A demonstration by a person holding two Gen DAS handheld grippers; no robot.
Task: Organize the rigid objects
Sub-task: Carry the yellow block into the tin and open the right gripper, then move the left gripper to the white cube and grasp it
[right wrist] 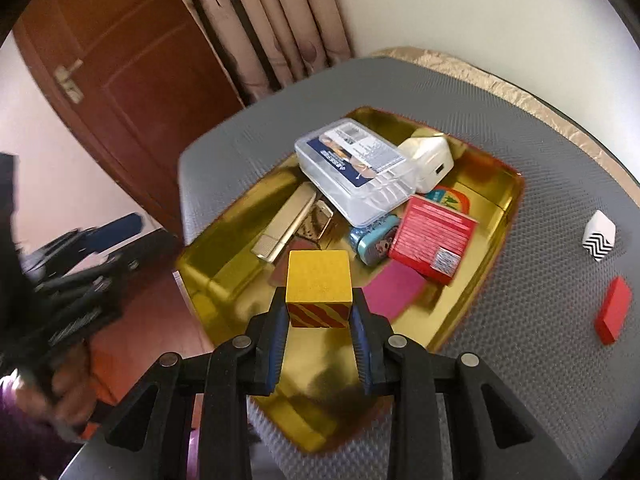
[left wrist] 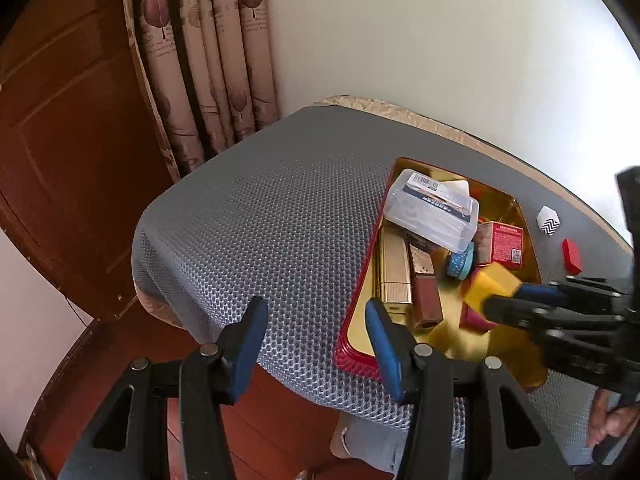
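A: Hovering over the gold-lined red-rimmed metal tray [right wrist: 496, 216], the yellow wooden cube with red-striped face [right wrist: 319, 288] is clamped between the right gripper [right wrist: 319, 312] pads.

B: Left gripper [left wrist: 316, 336] is held apart, empty, at the tray's near rim. Risk?

A: If released from height, the cube could bounce onto the red cardboard box [right wrist: 432, 238] or pink flat card [right wrist: 394, 290].

A yellow wooden cube [right wrist: 319, 288] with red diagonal stripes on its near face hangs level above the gold-lined tin tray with the red outer rim [right wrist: 224, 280], pinched on both sides. In the tray, a clear plastic lidded box [right wrist: 354, 170] lies tilted over a gold ribbed tube [right wrist: 285, 222] and a red printed carton [right wrist: 432, 238]. Out on the grey mat, a white zigzag-patterned block [right wrist: 599, 235] and a flat red block [right wrist: 613, 310] lie apart.
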